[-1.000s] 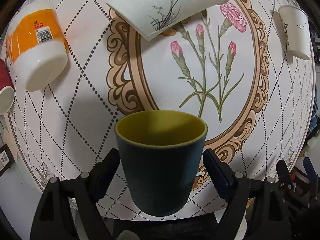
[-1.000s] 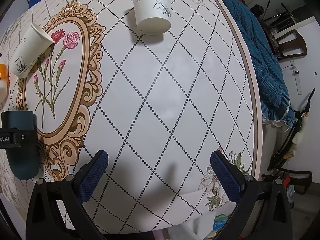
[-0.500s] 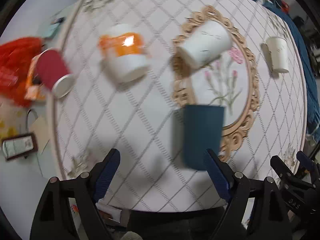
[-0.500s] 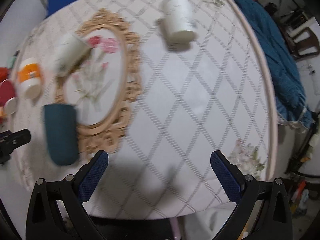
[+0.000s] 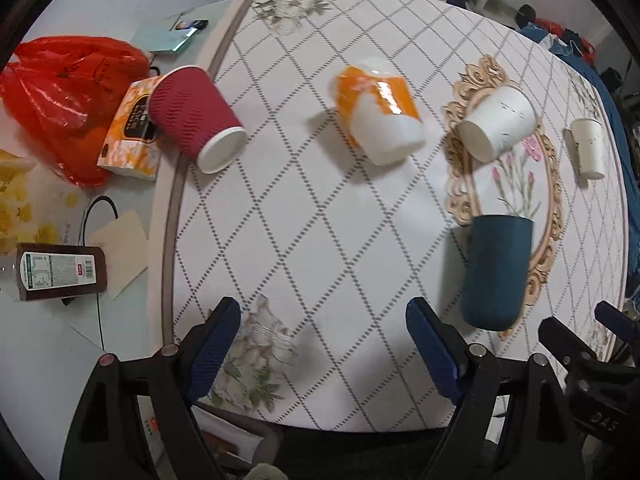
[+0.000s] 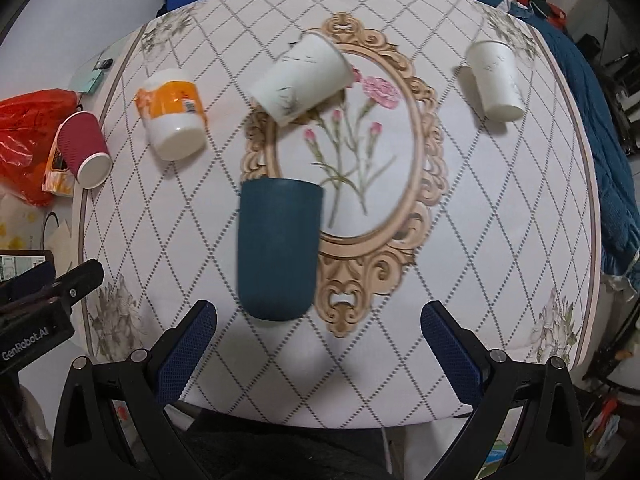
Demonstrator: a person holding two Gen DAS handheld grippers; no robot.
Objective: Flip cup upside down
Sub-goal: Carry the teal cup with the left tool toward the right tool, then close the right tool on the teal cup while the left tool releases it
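A dark teal cup [image 5: 497, 272] stands on the table at the lower edge of the gold oval frame pattern; it also shows in the right wrist view [image 6: 278, 248]. From this height I cannot tell which end is up. My left gripper [image 5: 322, 344] is open and empty, above the table's near edge, left of the cup. My right gripper [image 6: 318, 344] is open and empty, just in front of the cup. Neither touches it.
A maroon ribbed cup [image 5: 194, 118], an orange-and-white cup [image 5: 378, 114] and two white paper cups [image 5: 496, 122] [image 5: 588, 148] sit on the round table [image 5: 320, 240]. A red bag [image 5: 60, 96], tissue pack and bottle [image 5: 60, 272] lie left of it.
The left gripper, which had the teal cup between its open fingers, has pulled up and back and swung left. The right gripper has also risen and turned left toward the cup.
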